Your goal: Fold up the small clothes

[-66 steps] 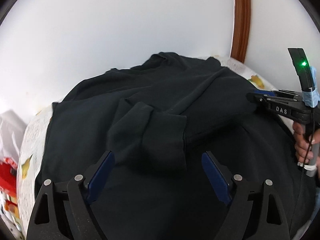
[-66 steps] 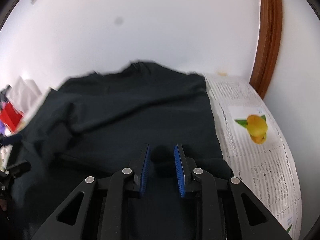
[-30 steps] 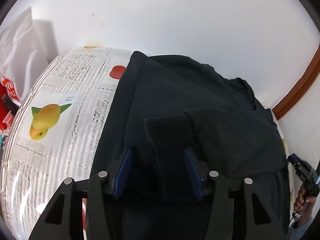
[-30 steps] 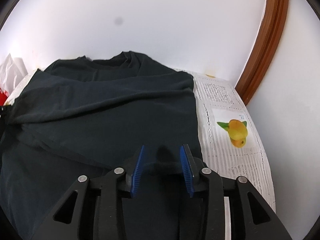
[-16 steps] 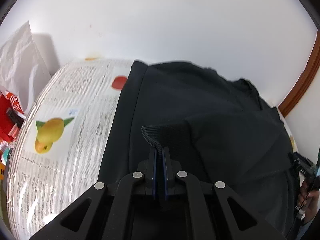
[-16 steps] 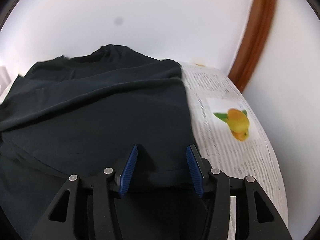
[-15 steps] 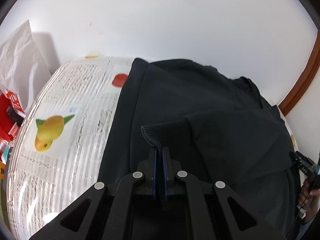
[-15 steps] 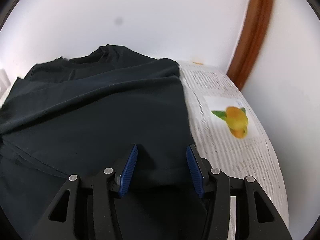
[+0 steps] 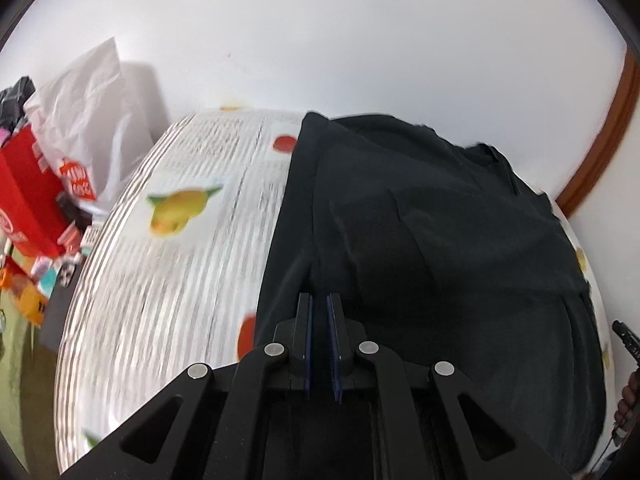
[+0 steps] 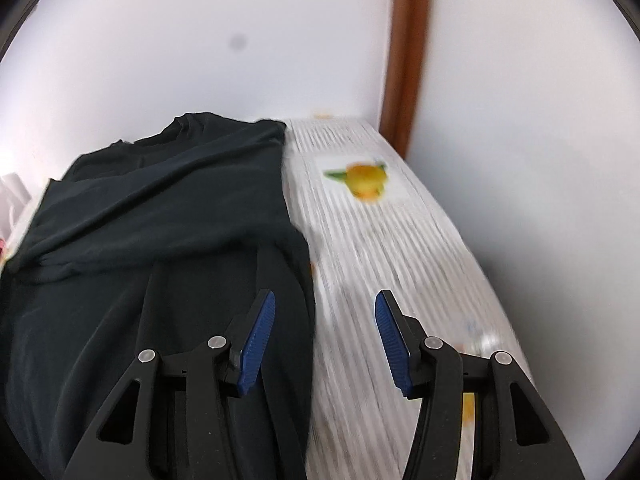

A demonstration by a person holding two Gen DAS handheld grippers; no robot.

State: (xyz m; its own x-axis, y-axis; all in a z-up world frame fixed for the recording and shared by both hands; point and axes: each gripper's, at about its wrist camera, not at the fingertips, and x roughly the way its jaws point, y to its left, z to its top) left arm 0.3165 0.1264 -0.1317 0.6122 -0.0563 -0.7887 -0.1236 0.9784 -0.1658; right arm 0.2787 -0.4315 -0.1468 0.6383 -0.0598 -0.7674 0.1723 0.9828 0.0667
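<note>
Left fingers (image 9: 319, 312) pinched closed on dark garment (image 9: 440, 240) | right fingers (image 10: 324, 320) spread open, holding nothing, over the garment's edge | fruit-print counter (image 10: 380, 240) beneath.

Motion smears the striped tablecloth (image 9: 168, 280) in both views — its printed text cannot be read. The dark garment (image 9: 440, 240) runs off the bottom edge, its hem unseen. Fabric hides between the left gripper (image 9: 319, 308)'s near-closed pads; which part cannot be told. At the left view's right edge only a sliver of the right gripper (image 10: 324, 312) shows.
</note>
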